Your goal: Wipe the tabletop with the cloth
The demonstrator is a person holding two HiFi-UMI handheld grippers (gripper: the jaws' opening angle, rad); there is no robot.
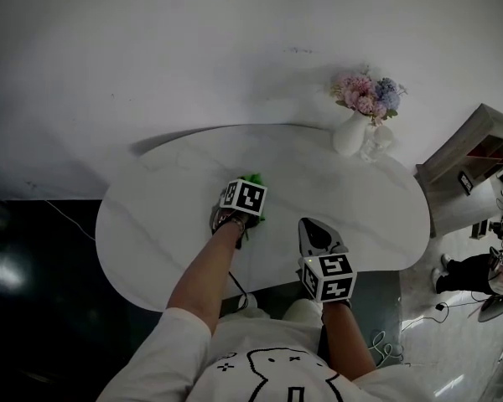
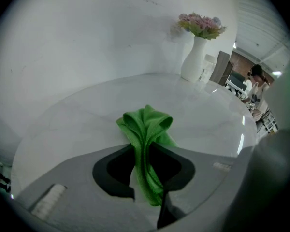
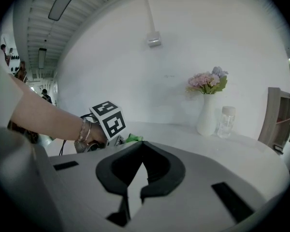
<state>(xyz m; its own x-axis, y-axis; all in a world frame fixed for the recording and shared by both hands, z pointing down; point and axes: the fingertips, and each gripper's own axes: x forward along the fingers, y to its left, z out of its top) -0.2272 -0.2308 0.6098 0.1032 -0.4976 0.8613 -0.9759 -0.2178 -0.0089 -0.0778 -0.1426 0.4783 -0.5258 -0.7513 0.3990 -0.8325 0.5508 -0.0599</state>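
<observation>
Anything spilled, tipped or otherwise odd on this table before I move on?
Nothing stands out. The vase stands upright with the jar beside it near the far edge of the table, and no spill shows. The cloth is bunched in the left gripper. The right gripper is shut and empty.

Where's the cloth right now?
The green cloth is clamped in the left gripper, at the middle of the white tabletop in the head view, left of the flower vase.
</observation>
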